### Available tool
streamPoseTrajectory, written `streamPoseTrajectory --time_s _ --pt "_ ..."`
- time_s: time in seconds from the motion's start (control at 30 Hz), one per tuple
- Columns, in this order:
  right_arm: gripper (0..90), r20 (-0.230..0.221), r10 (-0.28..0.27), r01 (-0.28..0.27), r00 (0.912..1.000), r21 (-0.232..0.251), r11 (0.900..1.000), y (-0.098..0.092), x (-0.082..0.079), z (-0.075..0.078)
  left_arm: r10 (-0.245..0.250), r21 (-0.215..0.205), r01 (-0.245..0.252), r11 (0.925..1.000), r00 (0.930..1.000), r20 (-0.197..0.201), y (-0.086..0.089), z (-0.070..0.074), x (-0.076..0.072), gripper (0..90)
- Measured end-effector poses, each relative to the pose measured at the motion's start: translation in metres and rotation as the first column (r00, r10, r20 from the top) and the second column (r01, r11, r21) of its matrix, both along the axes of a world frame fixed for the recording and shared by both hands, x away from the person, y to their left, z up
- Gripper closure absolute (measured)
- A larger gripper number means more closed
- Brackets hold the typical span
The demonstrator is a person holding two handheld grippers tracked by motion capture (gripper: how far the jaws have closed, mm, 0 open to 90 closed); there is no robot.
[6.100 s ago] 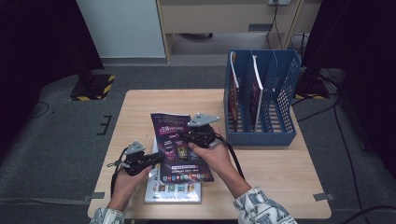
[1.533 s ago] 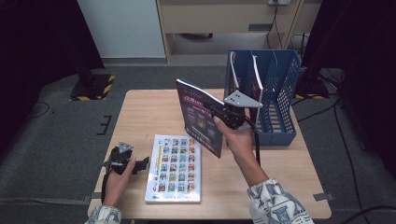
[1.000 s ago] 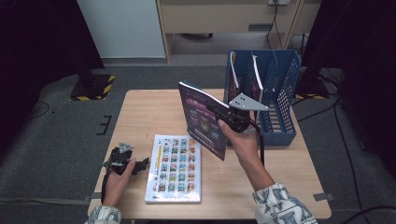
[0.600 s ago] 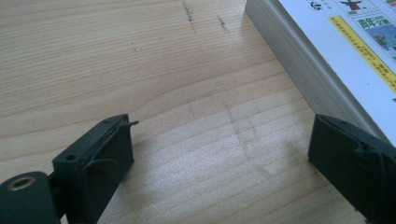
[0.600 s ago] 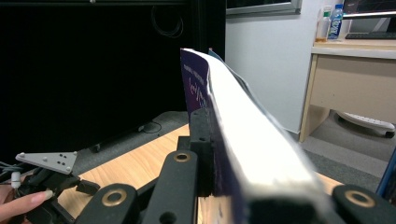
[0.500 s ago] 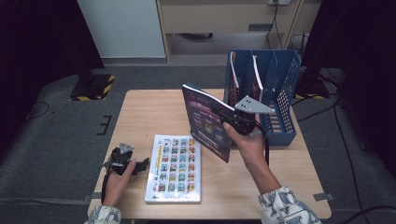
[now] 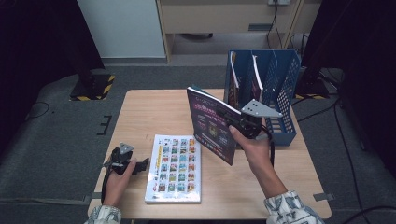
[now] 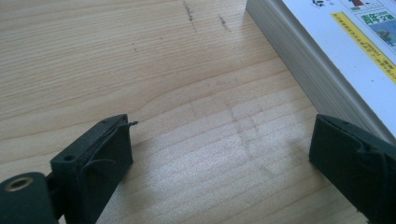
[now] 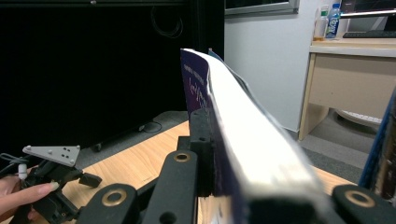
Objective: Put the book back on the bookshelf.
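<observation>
Pale wood table (image 7: pixel 154 112), matt; glossy paper magazine (image 7: pixel 210 123); blue plastic mesh rack (image 7: pixel 285 93).
</observation>
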State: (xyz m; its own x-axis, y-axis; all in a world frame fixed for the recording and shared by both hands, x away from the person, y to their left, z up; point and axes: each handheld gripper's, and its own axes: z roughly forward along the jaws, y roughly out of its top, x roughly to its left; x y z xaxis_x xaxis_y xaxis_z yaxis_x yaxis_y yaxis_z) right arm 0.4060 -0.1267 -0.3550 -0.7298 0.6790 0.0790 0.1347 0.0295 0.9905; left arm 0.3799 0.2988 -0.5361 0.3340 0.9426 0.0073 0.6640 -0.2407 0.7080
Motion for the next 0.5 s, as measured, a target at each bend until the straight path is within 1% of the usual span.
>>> streamPoseTrajectory --time_s 0.1,0.17,0.33,0.5 --pt "84.0 0.004 0.000 0.000 1.0000 -0.002 1.000 -0.002 -0.001 -0.001 0.000 0.000 0.000 1.0000 1.0000 0.000 0.000 0.000 0.000 5.0" --pt "84.0 0.006 -0.001 0.001 1.0000 -0.003 1.000 -0.006 -0.004 -0.003 -0.002 0.000 0.002 1.0000 1.0000 0.001 0.000 0.000 0.000 5.0" --pt "84.0 -0.001 -0.004 0.004 1.0000 0.001 1.000 -0.014 -0.008 -0.006 -0.002 0.001 0.002 1.0000 1.0000 0.000 0.000 0.000 0.000 4.6" --pt "84.0 0.005 -0.011 0.011 0.9999 -0.007 1.000 -0.022 -0.009 -0.005 -0.001 0.001 0.001 1.0000 1.0000 0.000 0.000 0.000 0.000 4.7"
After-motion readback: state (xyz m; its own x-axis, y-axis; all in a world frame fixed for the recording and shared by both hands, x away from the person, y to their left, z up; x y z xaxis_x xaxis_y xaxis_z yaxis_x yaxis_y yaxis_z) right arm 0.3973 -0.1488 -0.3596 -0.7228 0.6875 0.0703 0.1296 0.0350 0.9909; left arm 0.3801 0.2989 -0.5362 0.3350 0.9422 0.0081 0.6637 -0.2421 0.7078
